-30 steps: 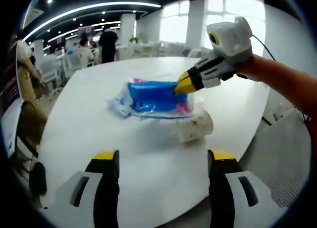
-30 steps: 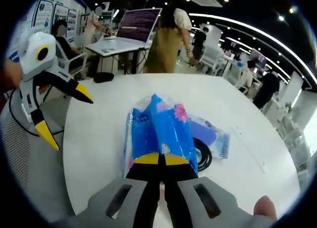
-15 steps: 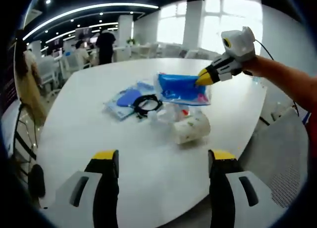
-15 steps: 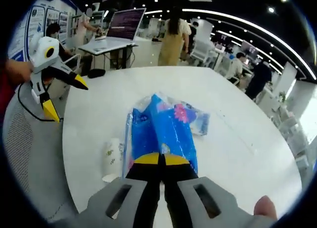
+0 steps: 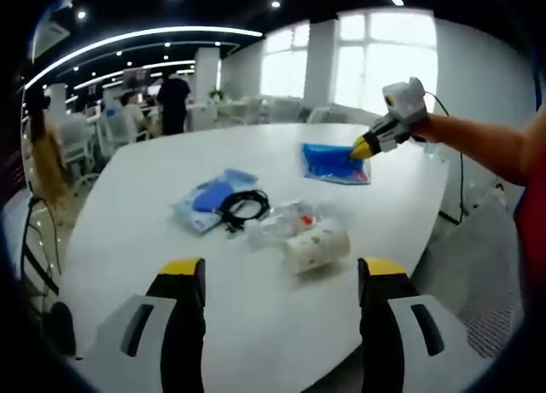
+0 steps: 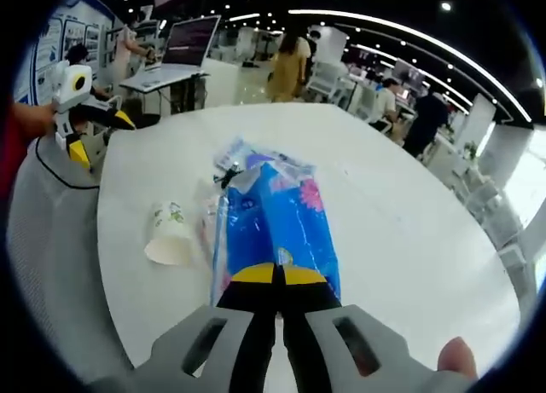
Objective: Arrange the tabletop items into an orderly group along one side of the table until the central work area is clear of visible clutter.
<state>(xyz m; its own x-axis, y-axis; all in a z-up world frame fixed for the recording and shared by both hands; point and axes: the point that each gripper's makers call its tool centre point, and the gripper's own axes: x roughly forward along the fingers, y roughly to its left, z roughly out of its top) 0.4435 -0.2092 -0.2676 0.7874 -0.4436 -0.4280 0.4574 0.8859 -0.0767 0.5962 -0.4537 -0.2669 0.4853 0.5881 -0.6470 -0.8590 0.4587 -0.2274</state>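
Observation:
My right gripper is shut on a blue plastic-wrapped tissue pack, held over the white table. In the left gripper view the pack sits at the table's far right with the right gripper pinching its edge. A paper cup lies on its side beside a clear wrapper, a black cable coil and a flat blue packet. My left gripper stands open near the front edge, nothing between its jaws. The right gripper view has that cup and the left gripper.
A grey mesh chair stands at the table's edge by the left gripper. Further off are people, chairs and a desk with a monitor. Bare table surface lies in front of the left jaws.
The right gripper has carried the blue pack off the pile to the table's far right side. This uncovered the cable coil and flat blue packet. The left gripper stays open.

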